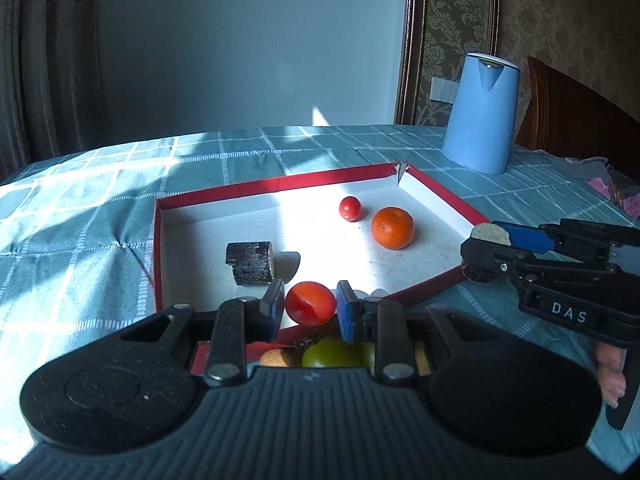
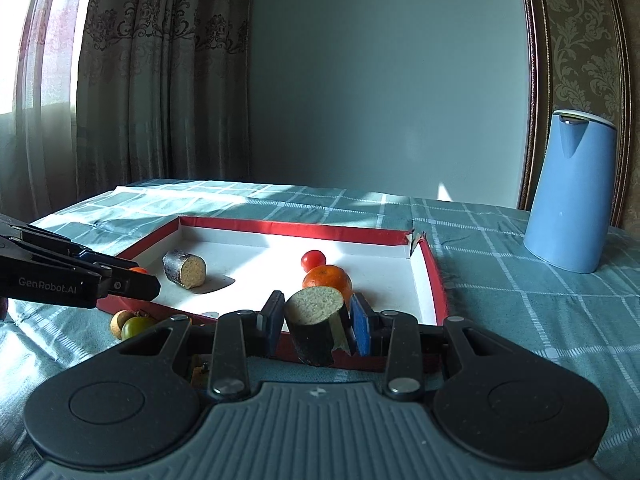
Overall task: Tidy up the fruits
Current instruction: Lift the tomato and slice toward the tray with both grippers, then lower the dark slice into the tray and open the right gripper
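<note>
White letters "DAS" stand on the side of the right gripper (image 1: 486, 256), on its black body behind the fingers, seen from the left wrist camera; the word may run on past what shows. The side of the left gripper (image 2: 154, 286), seen from the right wrist camera, bears "GenRobot.AI" in pale letters on its black body, left of the red tray (image 2: 434, 276). A small pale emblem sits on the ribbed grey housing at the near edge of each wrist view, too small to read. Nothing else carries legible writing.
</note>
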`<move>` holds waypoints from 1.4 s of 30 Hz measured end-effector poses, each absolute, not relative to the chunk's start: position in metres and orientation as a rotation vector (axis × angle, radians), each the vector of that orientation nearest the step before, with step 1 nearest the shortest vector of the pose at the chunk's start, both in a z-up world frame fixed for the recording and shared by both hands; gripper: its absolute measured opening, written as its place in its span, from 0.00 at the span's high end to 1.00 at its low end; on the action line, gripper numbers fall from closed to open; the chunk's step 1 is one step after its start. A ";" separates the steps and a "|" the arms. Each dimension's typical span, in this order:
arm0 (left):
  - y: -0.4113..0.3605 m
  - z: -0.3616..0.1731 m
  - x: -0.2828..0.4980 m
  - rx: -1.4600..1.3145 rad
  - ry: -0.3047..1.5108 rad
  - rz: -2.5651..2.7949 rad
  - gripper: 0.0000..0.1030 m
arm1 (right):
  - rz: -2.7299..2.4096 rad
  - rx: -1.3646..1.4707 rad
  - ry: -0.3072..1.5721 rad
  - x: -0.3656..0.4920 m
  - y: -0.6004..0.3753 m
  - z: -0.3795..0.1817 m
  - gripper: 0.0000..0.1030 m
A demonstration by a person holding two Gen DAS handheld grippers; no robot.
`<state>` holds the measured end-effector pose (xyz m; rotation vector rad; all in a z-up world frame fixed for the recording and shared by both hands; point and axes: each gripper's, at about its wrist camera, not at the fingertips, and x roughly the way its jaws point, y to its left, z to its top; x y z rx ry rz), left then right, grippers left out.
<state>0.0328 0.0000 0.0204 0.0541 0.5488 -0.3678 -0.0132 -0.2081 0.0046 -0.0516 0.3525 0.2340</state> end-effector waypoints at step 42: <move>-0.041 -0.003 0.149 0.043 0.639 -0.203 0.75 | 0.111 -0.048 0.562 0.151 -0.215 0.000 0.66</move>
